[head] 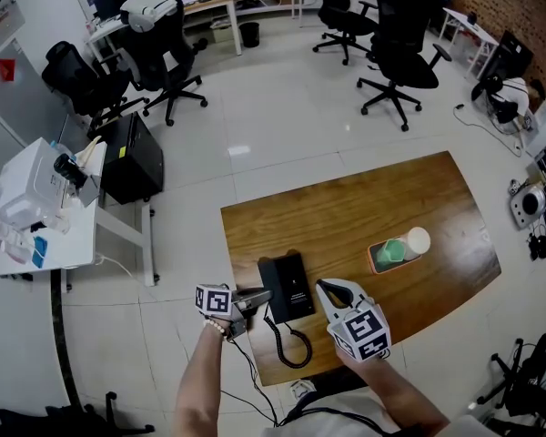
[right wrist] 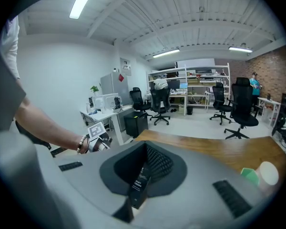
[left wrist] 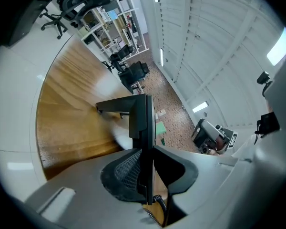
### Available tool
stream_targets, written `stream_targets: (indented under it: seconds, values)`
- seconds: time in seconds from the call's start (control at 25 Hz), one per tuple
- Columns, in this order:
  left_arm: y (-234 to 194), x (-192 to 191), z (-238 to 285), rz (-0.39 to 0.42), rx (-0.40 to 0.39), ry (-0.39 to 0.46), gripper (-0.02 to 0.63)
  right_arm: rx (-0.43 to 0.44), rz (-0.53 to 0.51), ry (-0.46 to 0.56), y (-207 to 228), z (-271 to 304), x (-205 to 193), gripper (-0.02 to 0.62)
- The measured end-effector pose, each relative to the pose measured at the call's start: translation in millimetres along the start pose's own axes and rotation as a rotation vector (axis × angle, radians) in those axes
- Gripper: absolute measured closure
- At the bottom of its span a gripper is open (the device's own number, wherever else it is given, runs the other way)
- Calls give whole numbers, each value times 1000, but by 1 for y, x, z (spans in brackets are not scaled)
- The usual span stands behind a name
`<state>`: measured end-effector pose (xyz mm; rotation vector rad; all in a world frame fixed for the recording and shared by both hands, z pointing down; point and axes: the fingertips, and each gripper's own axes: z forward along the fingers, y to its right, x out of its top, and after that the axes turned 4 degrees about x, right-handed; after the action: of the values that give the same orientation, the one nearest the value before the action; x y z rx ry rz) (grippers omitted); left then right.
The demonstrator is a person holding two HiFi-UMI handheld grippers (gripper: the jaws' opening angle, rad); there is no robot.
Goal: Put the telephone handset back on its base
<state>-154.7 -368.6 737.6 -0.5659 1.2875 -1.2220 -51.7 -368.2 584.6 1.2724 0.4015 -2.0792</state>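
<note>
Left claw (head: 238, 302) is clamped on the telephone handset (left wrist: 138, 116). In the left gripper view both pads sit against a thin black edge of it, w/ the rest sticking out past the tips. So the handset is in the air at the near-left edge of the wooden table (head: 373, 208), not on its cradle yet.

Key relation: the phone base (head: 288, 287) lies just to the right of the left claw, nearly touching the handset's far end. The base's long axis runs away from the person. The handset looks to lie more across, pointing from the claw toward the base. I'd say it needs a turn to line up lengthwise before going down, then a short shift right.

The coiled cord (head: 291, 346) loops on the table in front of the base, between the two arms.

Right claw (head: 328, 289) hovers just right of the base, jaws together, nothing in them. Left is clearly the working hand here.
</note>
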Motion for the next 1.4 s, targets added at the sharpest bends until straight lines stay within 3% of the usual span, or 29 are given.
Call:
stream_targets:
  seconds: [0.08, 0.2, 0.4, 0.6, 0.68, 0.84, 1.08, 1.4]
  values:
    - [-4, -1, 0, 8, 47, -7, 511, 2, 2, -1, 0, 0, 0, 595]
    - [-14, -3, -1, 0, 124, -3, 426, 9, 4, 3, -2, 0, 0, 595]
    - [-21, 0, -9, 70, 291, 33, 388, 13, 6, 15, -9, -2, 3, 595]
    - [-1, 11, -39, 156, 481, 162, 416, 6, 5, 41, -14, -14, 8, 595]
    - [12, 10, -56, 179, 558, 198, 513, 4, 4, 56, -17, -18, 12, 595]
    - [44, -6, -88, 235, 695, 267, 606, 3, -11, 76, -27, -32, 19, 595]
    - [102, -37, -132, 252, 802, 412, 606, -4, -43, 124, -47, -62, 32, 595]
    - [179, -85, -149, 320, 837, 493, 606, -18, -57, 153, -76, -108, 28, 595]
